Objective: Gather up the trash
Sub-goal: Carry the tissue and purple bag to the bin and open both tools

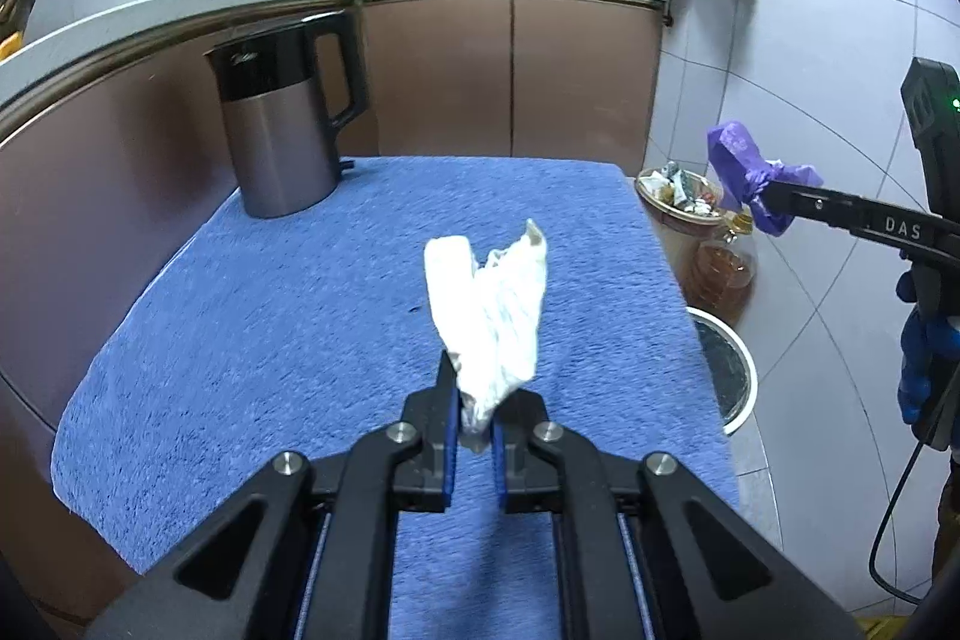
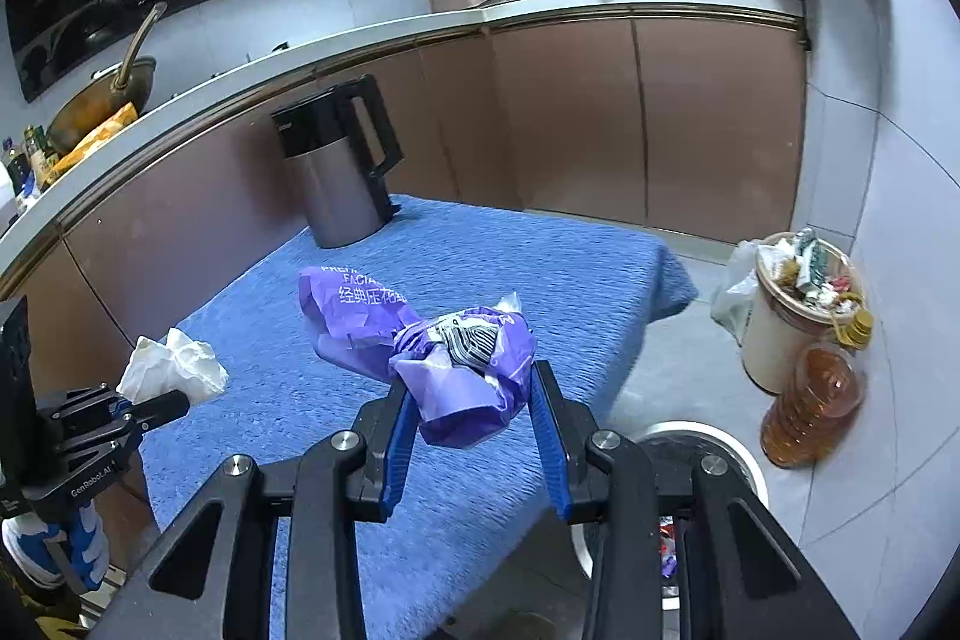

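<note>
L gripper (image 1: 474, 400) clamps crumpled white tissue (image 1: 489, 316), frame center. R gripper (image 2: 474, 400) pinches crinkly purple plastic wrapper (image 2: 420, 340) over fuzzy blue towel (image 2: 540, 262); smooth metal kettle (image 2: 336, 172) upper left.

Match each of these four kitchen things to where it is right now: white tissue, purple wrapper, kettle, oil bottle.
Things:
1. white tissue
2. purple wrapper
3. kettle
4. oil bottle

Places:
A. on the floor beside the full bin
B. pinched in the left gripper
C. standing on the blue towel
D. clamped in the right gripper

Pairs: 1-B, 2-D, 3-C, 4-A
</note>
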